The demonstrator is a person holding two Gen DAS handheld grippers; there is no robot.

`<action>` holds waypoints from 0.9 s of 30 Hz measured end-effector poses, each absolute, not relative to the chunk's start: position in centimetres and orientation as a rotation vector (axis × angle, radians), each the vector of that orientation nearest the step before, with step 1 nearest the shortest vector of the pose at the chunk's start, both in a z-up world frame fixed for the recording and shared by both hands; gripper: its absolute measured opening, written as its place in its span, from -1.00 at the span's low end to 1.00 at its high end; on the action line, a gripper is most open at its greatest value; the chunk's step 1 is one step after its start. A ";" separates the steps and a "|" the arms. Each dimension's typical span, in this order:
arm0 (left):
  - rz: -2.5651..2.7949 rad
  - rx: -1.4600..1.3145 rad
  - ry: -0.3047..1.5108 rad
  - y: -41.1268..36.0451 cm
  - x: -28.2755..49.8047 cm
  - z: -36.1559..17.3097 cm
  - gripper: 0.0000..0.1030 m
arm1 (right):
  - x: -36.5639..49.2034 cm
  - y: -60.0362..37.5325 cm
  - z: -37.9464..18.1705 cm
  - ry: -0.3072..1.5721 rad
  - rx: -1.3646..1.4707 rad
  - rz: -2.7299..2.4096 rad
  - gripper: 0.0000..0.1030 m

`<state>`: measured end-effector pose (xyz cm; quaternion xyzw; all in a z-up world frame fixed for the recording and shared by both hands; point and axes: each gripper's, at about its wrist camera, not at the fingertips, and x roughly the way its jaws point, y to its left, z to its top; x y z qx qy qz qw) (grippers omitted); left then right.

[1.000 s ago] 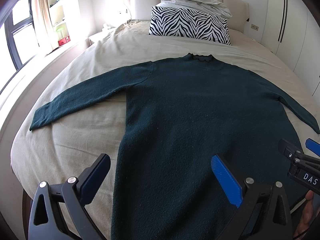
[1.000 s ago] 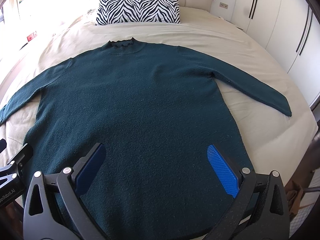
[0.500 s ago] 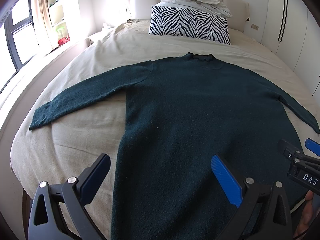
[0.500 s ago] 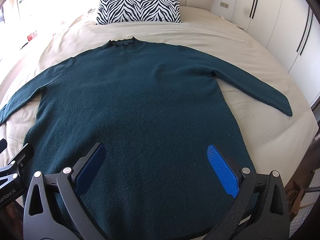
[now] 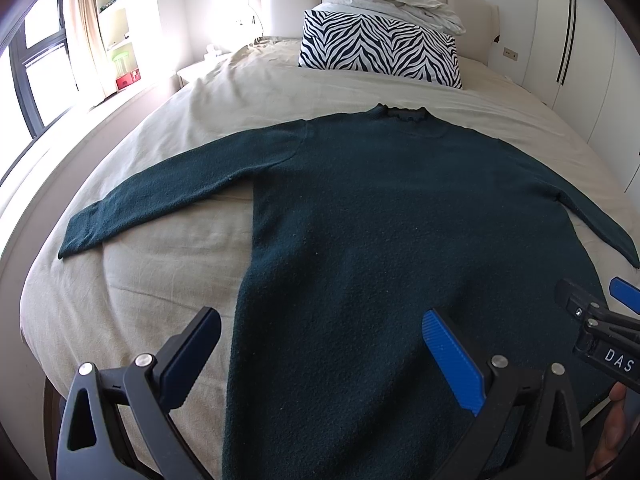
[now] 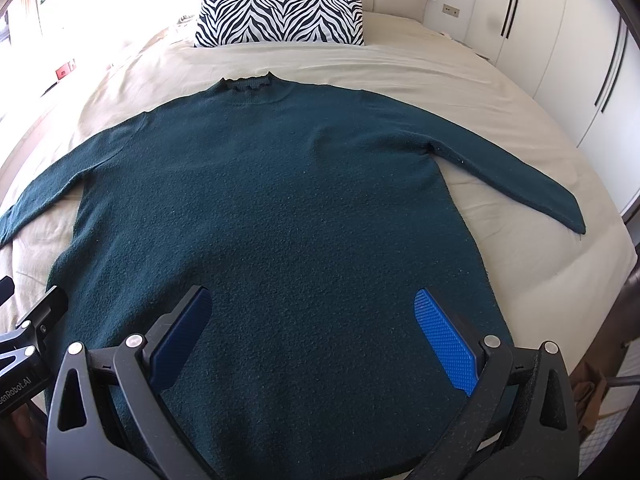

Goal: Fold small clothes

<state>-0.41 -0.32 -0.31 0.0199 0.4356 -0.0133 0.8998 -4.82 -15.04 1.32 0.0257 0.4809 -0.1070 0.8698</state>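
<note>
Sweater (image 5: 400,240), dark green, lies flat and face-up on the beige bed (image 5: 160,264), collar toward the headboard, both sleeves spread out sideways and its hem at the near edge. Left tongs (image 5: 320,356) hover over the hem's left part, spread wide and holding nothing. Right tongs (image 6: 312,332) hang above the hem's right half, likewise spread and empty. Beyond the collar, a zebra-striped pillow (image 5: 380,50) leans against the headboard, with a folded pale duvet (image 5: 392,4) on top.
</note>
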 end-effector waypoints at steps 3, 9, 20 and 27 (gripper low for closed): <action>-0.027 0.041 0.902 -0.3 -0.4 -0.3 1.00 | -4.8 -15.0 1.3 1.006 0.053 -0.224 1.00; -0.029 0.039 0.903 0.1 -0.6 -1.0 1.00 | -4.8 -14.9 1.3 1.007 0.054 -0.224 1.00; -0.030 0.035 0.905 0.2 -0.8 -1.3 1.00 | -4.8 -14.8 1.3 1.007 0.053 -0.224 1.00; -0.025 0.028 0.913 0.8 -1.1 -1.3 1.00 | -4.6 -14.8 1.2 1.013 0.063 -0.211 1.00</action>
